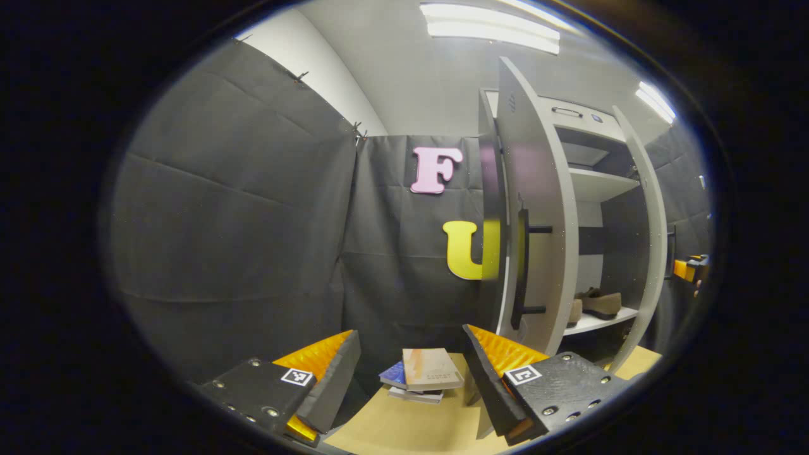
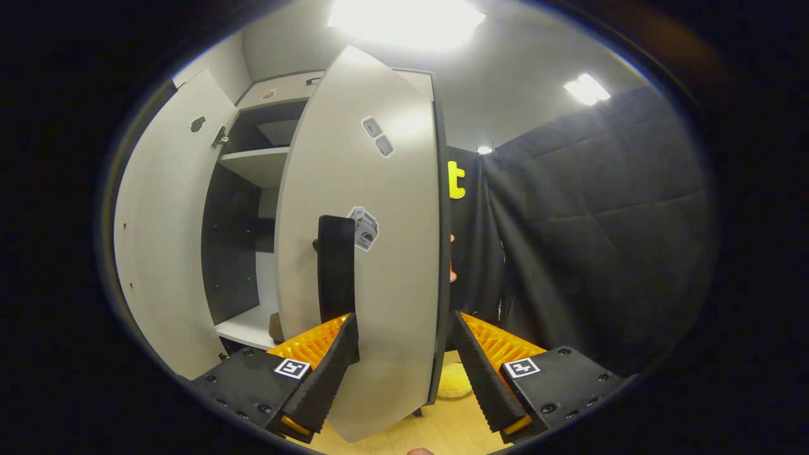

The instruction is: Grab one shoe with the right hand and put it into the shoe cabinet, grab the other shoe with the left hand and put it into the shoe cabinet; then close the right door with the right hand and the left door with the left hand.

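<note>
Shoes: both brown shoes (image 1: 599,303) lie on the lower shelf (image 1: 597,323) of the shoe cabinet (image 1: 588,151), so the placing looks done.
Right gripper (image 2: 402,344): jaws spread, empty, facing the outer face of the right door (image 2: 385,253) beside its black handle (image 2: 335,268), likely placed to push it shut.
Left gripper (image 1: 411,360): jaws spread, holding nothing, hanging back from the left door (image 1: 537,221) and its handle (image 1: 523,268), probably awaiting its turn.
Clutter: a stack of books (image 1: 420,376) lies on the wooden floor (image 1: 404,430), apart from the doors.
</note>
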### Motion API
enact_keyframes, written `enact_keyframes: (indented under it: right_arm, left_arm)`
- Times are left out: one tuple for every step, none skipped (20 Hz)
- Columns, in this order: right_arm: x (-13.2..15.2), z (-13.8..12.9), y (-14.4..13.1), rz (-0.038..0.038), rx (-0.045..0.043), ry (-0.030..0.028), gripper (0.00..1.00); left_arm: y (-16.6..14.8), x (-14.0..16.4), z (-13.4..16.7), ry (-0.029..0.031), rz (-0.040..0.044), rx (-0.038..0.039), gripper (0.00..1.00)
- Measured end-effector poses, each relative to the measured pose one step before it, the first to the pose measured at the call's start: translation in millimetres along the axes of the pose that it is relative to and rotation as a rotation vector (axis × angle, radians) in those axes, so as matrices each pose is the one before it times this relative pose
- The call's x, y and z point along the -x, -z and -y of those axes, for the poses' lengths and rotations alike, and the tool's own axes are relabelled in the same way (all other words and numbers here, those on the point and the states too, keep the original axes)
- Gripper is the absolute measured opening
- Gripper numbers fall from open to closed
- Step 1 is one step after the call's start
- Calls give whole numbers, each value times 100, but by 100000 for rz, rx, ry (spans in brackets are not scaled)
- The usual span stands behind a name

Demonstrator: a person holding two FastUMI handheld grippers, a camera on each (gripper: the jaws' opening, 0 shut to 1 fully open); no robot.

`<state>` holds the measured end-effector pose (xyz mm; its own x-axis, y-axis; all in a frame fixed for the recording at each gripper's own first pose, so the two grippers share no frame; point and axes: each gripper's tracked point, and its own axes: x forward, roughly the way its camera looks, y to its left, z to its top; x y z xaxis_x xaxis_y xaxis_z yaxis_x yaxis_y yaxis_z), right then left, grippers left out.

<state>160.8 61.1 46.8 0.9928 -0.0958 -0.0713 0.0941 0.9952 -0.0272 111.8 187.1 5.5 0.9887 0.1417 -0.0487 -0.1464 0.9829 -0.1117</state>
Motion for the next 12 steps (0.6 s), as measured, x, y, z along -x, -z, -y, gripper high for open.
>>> enact_keyframes:
  right_arm:
    - [-261, -610, 31, -117, 1207, -592, 93]
    - [-128, -279, -64, 458, 1575, 159, 96]
    - [-40, -75, -88, 484, 1557, 379, 95]
    - [-52, -59, -29, 183, 1250, 35, 95]
    - [99, -163, 31, -95, 235, -814, 95]
    - [176, -203, 110, -592, -627, -1284, 93]
    - [289, -46, 128, -633, -847, -918, 96]
    - [405, 140, 127, -180, -492, -396, 97]
    - [430, 379, -42, 191, 79, 582, 98]
    - [566, 513, 83, 196, 616, 781, 98]
    - [552, 651, 53, 218, 728, 851, 98]
    - [532, 538, 37, 274, 630, 500, 98]
  left_arm:
    - [234, -105, -174, -708, -163, 156, 99]
    - [-103, -39, -335, -666, 14, 158, 99]
    - [-4, 179, -472, -498, 37, 212, 99]
    - [-167, 13, -351, -239, 49, 198, 99]
    - [-14, -57, -281, -22, 60, 173, 99]
    - [-218, -116, -23, 94, 45, 182, 99]
    - [-78, -253, 221, 456, 135, 123, 99]
    - [-98, -440, 137, 565, 296, 6, 99]
    - [-299, -649, 311, 796, 369, -116, 99]
    - [-361, -540, 379, 904, 415, 100, 99]
    - [-225, -480, 701, 1168, 411, 277, 99]
    - [-358, -473, 584, 1246, 550, 575, 99]
